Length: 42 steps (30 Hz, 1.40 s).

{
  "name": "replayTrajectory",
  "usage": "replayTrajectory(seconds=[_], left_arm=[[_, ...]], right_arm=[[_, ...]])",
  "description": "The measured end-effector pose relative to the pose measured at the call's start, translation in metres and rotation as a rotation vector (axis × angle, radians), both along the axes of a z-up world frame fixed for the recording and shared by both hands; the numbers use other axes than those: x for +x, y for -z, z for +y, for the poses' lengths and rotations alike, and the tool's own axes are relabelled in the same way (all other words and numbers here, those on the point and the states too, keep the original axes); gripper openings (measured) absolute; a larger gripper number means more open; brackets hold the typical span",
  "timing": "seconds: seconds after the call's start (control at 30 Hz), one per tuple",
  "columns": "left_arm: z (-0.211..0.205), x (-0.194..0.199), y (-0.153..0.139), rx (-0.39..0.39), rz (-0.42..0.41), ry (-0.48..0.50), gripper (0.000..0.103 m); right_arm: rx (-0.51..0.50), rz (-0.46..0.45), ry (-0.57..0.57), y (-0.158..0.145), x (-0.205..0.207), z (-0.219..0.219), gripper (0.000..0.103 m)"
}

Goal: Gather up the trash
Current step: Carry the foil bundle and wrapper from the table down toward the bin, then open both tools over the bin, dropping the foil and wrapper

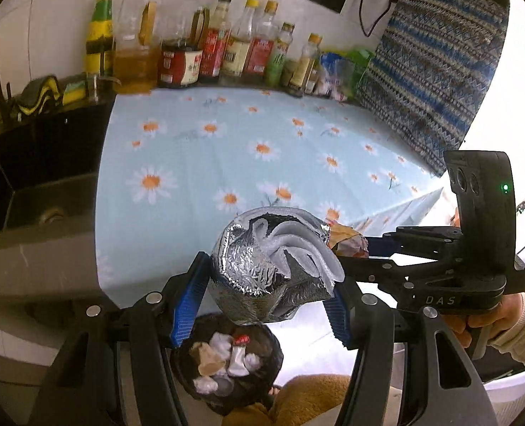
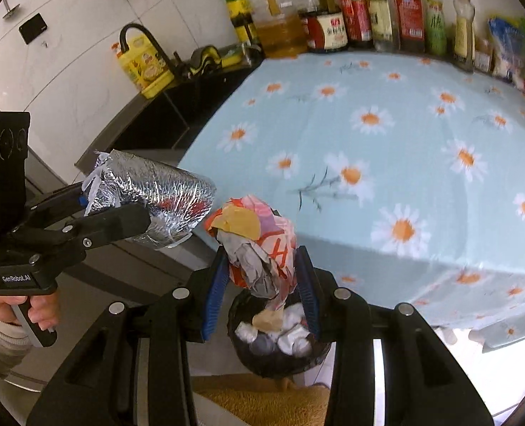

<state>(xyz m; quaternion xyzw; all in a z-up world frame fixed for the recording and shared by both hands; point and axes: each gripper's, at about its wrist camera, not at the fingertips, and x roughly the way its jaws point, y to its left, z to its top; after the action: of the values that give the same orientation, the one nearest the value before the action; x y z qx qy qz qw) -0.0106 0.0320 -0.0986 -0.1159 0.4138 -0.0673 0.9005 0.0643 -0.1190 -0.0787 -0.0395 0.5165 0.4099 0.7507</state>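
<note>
My left gripper (image 1: 262, 301) is shut on a crumpled silver foil bundle (image 1: 262, 269) with white foam inside; it also shows in the right wrist view (image 2: 156, 198). My right gripper (image 2: 262, 284) is shut on a crumpled red and orange wrapper (image 2: 259, 248), seen in the left wrist view (image 1: 347, 239) beside the foil. Both hang off the table's front edge, above a black-lined trash bin (image 1: 227, 365) (image 2: 276, 340) that holds white paper wads, a brown scrap and other trash.
The table (image 2: 387, 142) has a light blue daisy cloth. Several bottles (image 1: 209, 49) line the back wall. A dark sink (image 1: 38, 184) with a black faucet (image 2: 145, 39) lies left. A patterned cloth (image 1: 436, 64) hangs at right.
</note>
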Motion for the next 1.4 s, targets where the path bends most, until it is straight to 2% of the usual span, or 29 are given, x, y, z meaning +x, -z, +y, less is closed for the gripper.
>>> replayTrajectory(seconds=[0.17,0.47,0.77,0.97,1.17,1.4], left_arm=[[0.000,-0.004,0.027,-0.033,0.085,-0.041,0.058],[0.002,-0.009,0.085,-0.048,0.239,-0.083,0.058],[0.019,-0.013,0.151,-0.089,0.386,-0.140,0.058],[0.036,-0.011,0.195,-0.121,0.441,-0.185,0.058],[0.051,-0.005,0.236,-0.134,0.489,-0.209,0.058],[0.063,0.000,0.272,-0.134,0.530,-0.219,0.058]], right_arm=[[-0.013,0.083,-0.028,0.026,-0.005,-0.002,0.039],[-0.045,0.238,-0.026,0.085,-0.017,-0.015,0.039],[-0.083,0.330,-0.028,0.135,-0.026,-0.015,0.040],[-0.124,0.369,0.002,0.174,-0.031,-0.009,0.040],[-0.125,0.422,0.093,0.210,-0.025,-0.005,0.040],[-0.117,0.447,0.145,0.237,-0.021,0.009,0.041]])
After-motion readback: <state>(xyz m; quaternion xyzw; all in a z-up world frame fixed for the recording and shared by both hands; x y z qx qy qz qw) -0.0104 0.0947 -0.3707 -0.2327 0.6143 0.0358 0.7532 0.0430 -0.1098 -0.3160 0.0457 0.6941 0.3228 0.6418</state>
